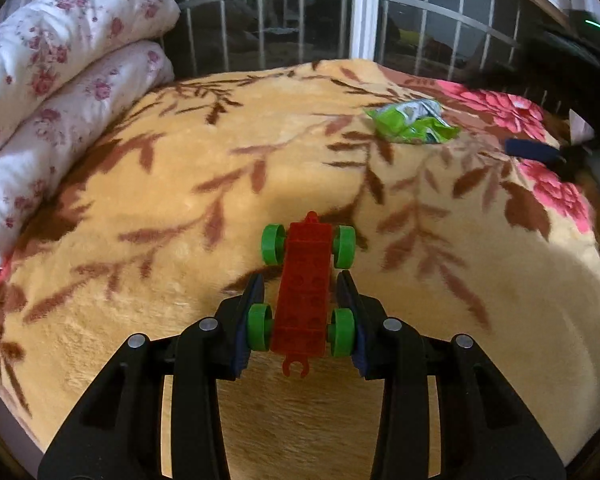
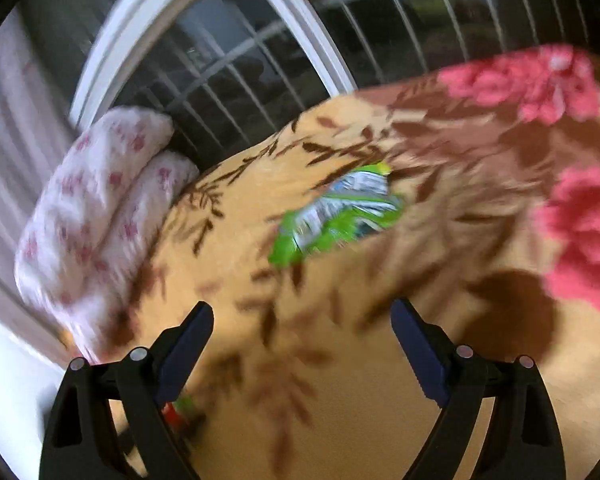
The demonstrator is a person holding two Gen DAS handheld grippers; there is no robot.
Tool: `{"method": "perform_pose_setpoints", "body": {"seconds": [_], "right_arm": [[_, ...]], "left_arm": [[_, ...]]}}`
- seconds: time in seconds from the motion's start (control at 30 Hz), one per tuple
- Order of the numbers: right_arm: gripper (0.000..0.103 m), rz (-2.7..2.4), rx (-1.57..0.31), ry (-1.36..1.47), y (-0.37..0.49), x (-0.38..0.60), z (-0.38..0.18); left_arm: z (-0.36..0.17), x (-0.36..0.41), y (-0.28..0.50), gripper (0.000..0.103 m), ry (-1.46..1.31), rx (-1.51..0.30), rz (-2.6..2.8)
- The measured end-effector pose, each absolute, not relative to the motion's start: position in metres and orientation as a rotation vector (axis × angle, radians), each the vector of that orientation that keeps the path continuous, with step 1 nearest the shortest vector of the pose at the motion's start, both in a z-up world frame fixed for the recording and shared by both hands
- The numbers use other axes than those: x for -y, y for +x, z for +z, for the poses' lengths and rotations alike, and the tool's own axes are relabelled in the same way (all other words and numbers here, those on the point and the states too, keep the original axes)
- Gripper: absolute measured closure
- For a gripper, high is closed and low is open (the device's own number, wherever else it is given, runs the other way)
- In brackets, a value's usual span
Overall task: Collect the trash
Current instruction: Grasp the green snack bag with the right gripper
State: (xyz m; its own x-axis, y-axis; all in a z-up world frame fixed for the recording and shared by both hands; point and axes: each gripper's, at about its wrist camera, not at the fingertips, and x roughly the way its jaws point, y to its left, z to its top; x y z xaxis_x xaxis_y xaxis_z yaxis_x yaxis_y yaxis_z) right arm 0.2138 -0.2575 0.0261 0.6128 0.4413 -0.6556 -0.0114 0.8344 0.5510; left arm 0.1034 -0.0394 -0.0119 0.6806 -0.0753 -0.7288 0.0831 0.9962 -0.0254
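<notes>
A crumpled green and white wrapper (image 1: 414, 122) lies on the floral blanket (image 1: 180, 184) at the far right. In the right wrist view the wrapper (image 2: 336, 216) lies ahead of my right gripper (image 2: 302, 332), which is open, empty and above the blanket; this view is blurred. My left gripper (image 1: 300, 286) is shut on a red toy car with green wheels (image 1: 306, 284), held by its rear wheels just above the blanket. The right gripper's blue finger (image 1: 534, 150) shows at the right edge of the left wrist view.
A folded white quilt with pink flowers (image 1: 60, 80) is stacked at the blanket's left end, also in the right wrist view (image 2: 100, 208). A barred window (image 1: 300, 20) stands behind the bed. The blanket's pink flower pattern (image 2: 580, 232) is at the right.
</notes>
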Motion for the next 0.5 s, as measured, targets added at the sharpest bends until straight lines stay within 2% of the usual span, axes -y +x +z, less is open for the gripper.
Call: {"method": "perform_pose_setpoints", "body": {"seconds": [0.13,0.37,0.4,0.43,0.5], "right_arm": [[0.015,0.143,-0.993,0.747,0.275,0.261,-0.001],[0.014,-0.019,-1.057,0.824,0.324,0.245,-0.034],[0.023,-0.053,-1.043,0.799,0.325,0.241,-0.034],[0.052,-0.116,-1.035,0.728,0.325,0.235,-0.032],[0.063,-0.132,-1.025,0.640,0.324,0.230,-0.029]], "left_arm": [[-0.016,0.035,0.105,0.065,-0.007,-0.829,-0.084],[-0.021,0.032,0.112,0.065,-0.039,-0.841,-0.087],[-0.022,0.031,0.112,0.065,-0.045,-0.841,-0.089],[-0.022,0.031,0.113,0.065,-0.049,-0.841,-0.091],[-0.024,0.031,0.113,0.065,-0.051,-0.843,-0.093]]}}
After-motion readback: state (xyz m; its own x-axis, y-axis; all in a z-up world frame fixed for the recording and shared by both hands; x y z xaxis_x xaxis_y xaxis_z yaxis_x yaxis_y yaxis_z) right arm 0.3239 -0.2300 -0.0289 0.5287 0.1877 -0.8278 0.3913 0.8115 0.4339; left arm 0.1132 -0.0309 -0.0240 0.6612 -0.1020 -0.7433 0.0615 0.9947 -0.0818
